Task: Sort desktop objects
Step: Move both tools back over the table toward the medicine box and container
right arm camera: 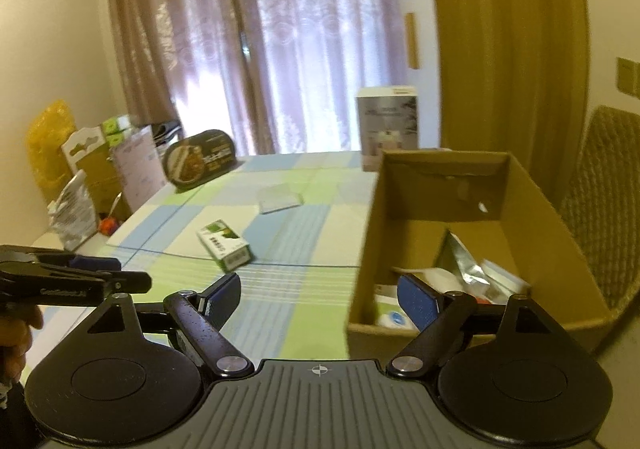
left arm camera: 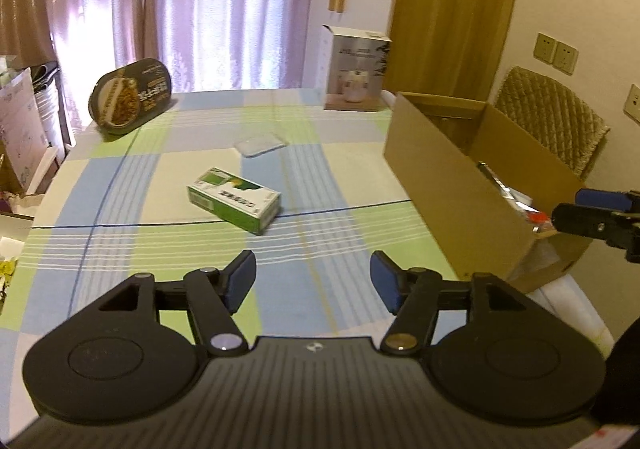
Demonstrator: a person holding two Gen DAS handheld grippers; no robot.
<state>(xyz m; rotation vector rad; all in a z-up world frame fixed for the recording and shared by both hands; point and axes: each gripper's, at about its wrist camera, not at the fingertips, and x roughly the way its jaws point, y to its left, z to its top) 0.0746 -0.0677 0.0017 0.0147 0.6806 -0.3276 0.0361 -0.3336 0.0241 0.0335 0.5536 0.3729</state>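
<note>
Curtains glow behind a checked tabletop (left arm camera: 352, 177) and you've got both tongs empty right now — the left tongs (left arm camera: 313, 281) spread wide over the near edge, the right tongs (right arm camera: 320, 299) just as wide, hanging by the cardboard box (left arm camera: 452, 185) at the right edge. That box already holds a few packets. Still out: the green carton (left arm camera: 234, 199) mid-tabletop, a flat white case (left arm camera: 262, 145) beyond it, the oval noodle tub (left arm camera: 132, 95) leaning at the far left corner, and a tall white box (left arm camera: 356, 69) at the far edge. I'd go for the green carton with the left tongs — it lies at an angle, so turn your wrist to pinch across its narrow sides, then lift clear of the box wall before dropping it in.
</note>
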